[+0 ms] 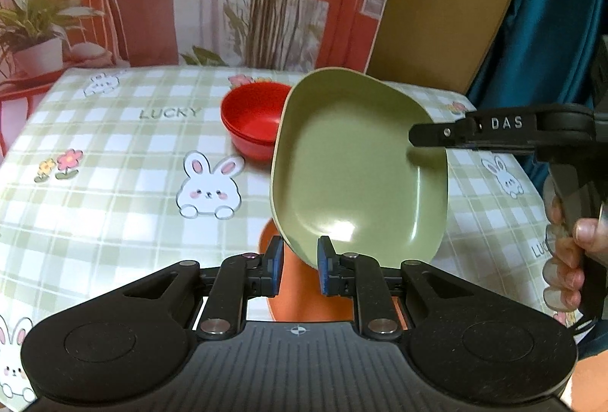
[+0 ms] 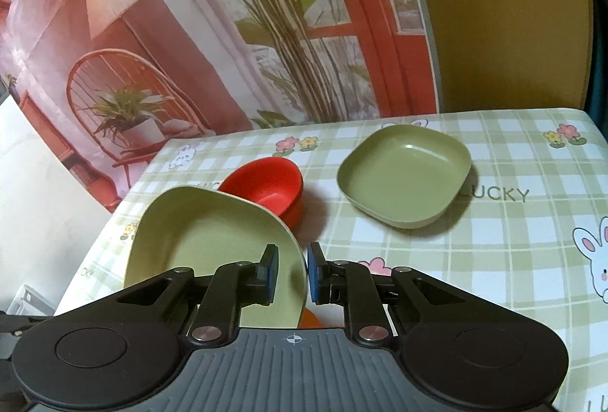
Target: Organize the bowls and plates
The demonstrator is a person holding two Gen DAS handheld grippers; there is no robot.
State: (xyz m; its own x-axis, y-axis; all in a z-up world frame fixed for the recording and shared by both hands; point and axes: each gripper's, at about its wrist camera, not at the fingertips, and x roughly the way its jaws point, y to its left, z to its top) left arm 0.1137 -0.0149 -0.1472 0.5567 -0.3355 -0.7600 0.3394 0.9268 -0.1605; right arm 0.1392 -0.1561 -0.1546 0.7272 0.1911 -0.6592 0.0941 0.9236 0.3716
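Observation:
A green square plate [image 1: 361,161] is lifted and tilted above the table. My left gripper [image 1: 300,265] has its blue pads either side of the plate's near rim, closed on it. My right gripper [image 2: 292,271] grips the same plate [image 2: 205,233] at its right rim; in the left wrist view its black finger [image 1: 448,133] lies on the plate's far right edge. Beneath the plate an orange dish [image 1: 288,283] shows. Red stacked bowls [image 1: 254,123] sit behind, also in the right wrist view [image 2: 266,184]. A second green plate [image 2: 404,176] rests on the table.
The table has a green checked cloth [image 1: 114,184] with rabbits and "LUCKY" print. A printed backdrop [image 2: 190,32] of plants and a chair hangs right behind it. A blue curtain [image 1: 551,13] hangs at the right. The table's left edge [image 2: 95,241] is near the held plate.

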